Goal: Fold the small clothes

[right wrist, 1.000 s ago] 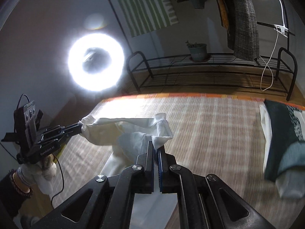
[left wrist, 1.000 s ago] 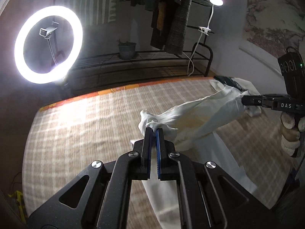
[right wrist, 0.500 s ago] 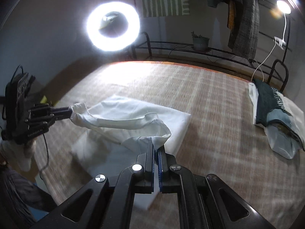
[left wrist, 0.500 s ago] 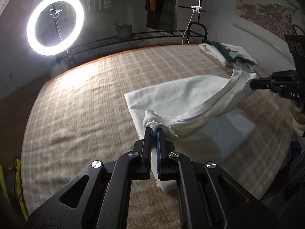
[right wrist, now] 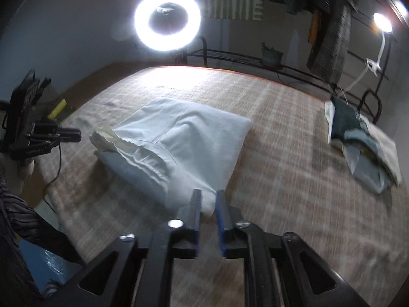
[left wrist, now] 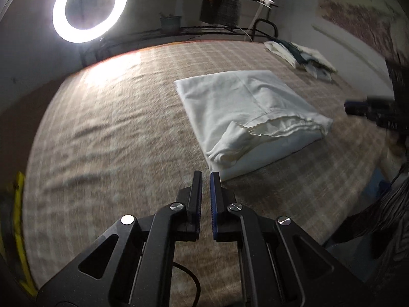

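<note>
We see a white cloth garment, folded into a rough rectangle, lying flat on the beige checked woven mat that covers the tabletop. Its bunched, gathered edge is on the side nearest to us.

Our left gripper is just beside the near corner of the white garment and does not touch it; its fingers stand a narrow gap apart and hold nothing. Our right gripper is at the near edge of the garment; its fingers are a little apart with nothing clamped between them.

Beyond the garment a bright ring light shines. A pile of dark and pale folded clothes lies well apart from the garment, to its right.
</note>
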